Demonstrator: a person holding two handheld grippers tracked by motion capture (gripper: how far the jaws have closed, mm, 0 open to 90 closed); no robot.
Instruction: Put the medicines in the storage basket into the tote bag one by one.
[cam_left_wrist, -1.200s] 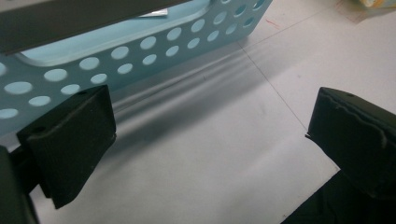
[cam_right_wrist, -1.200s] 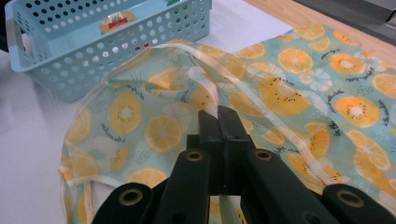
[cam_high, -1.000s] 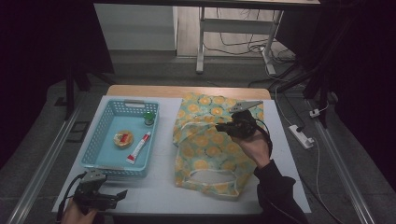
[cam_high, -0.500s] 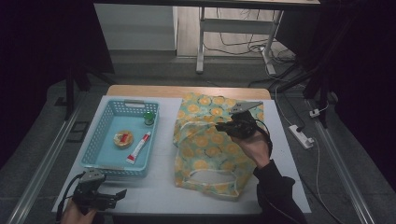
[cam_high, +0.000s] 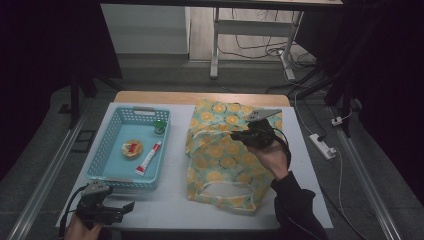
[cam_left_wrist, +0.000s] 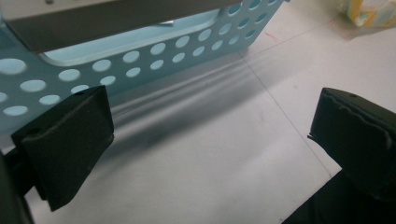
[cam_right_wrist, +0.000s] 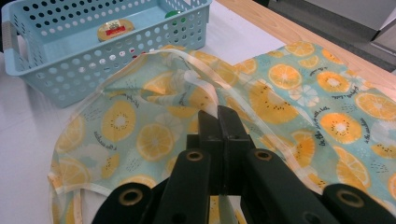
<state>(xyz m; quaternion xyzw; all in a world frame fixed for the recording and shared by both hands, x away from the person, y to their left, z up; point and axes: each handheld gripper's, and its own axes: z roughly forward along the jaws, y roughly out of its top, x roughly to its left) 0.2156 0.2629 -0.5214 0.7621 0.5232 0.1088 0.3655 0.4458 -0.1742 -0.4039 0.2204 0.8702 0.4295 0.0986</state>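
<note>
- The left gripper (cam_high: 129, 206) rests low at the near left corner of the white table (cam_high: 165, 205), just in front of the basket. In the left gripper view its two black pads (cam_left_wrist: 65, 140) stand wide apart over bare table surface, with nothing between them.
- The light blue perforated plastic basket (cam_high: 102, 165) sits on the left part of the table. It holds three items:
  - a round flat tin with a yellow lid and a red label (cam_high: 132, 148); the label text is too small to read;
  - a white tube with a red cap and red print (cam_high: 148, 158), lying just beside the tin; its print is not legible;
  - a small green-capped container (cam_high: 160, 125) at the far right corner of the basket.
- The fabric bag with an orange-slice print on a pale teal ground (cam_high: 220, 155) lies on the middle of the table, just right of the basket. Short lines of dark script are printed beside the fruit slices (cam_right_wrist: 334, 108); the words cannot be read.
- The right gripper (cam_high: 235, 134) is over the upper part of the bag. In the right gripper view its jaws are closed together on a fold of the bag fabric beside the cream-coloured edge binding (cam_right_wrist: 205, 70).
</note>
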